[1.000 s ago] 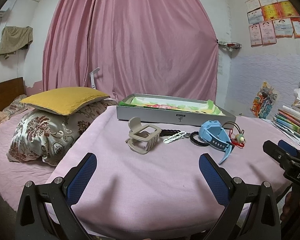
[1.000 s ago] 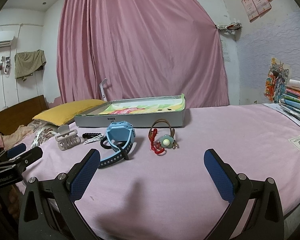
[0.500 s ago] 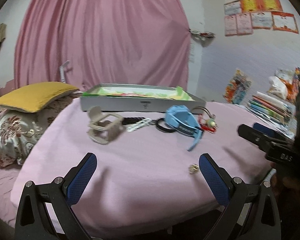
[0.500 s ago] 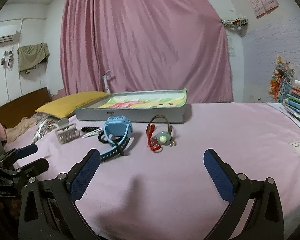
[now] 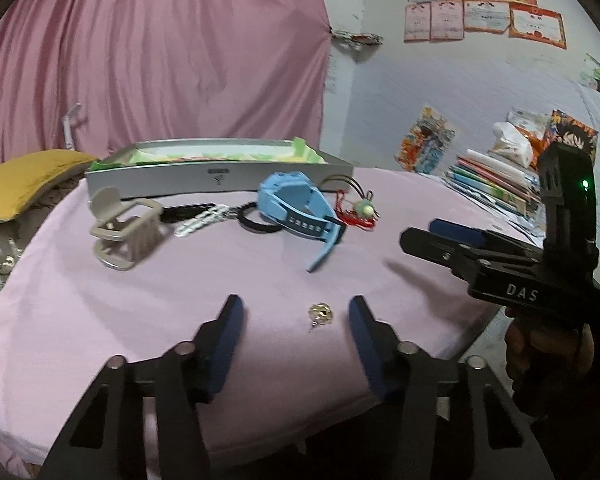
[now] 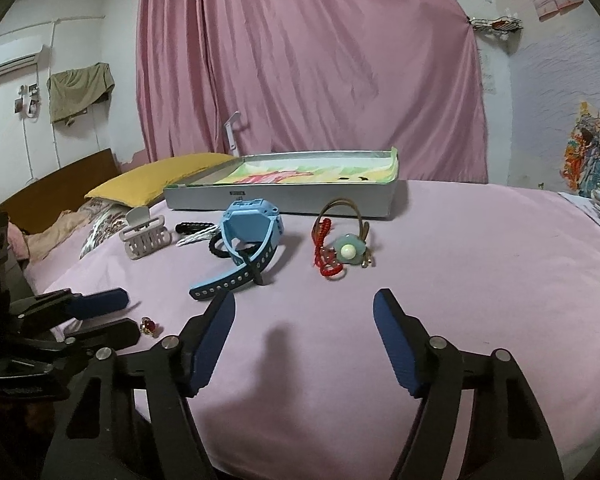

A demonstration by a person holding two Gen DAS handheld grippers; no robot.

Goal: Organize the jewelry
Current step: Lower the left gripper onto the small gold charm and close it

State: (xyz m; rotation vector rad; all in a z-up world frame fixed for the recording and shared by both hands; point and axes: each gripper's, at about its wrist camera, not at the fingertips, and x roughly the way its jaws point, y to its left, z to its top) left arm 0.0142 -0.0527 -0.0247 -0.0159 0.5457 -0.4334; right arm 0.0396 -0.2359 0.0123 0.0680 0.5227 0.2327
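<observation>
Left wrist: left gripper [image 5: 295,310] jaws closing, apart around ring [image 5: 319,314], not touching; right gripper [image 6: 304,305] closing, empty.

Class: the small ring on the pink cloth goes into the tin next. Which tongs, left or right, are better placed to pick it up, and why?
Left. The ring lies between the left tongs' pads, which have just been closing but do not touch it. The right tongs point past it, toward the pendant.
</observation>
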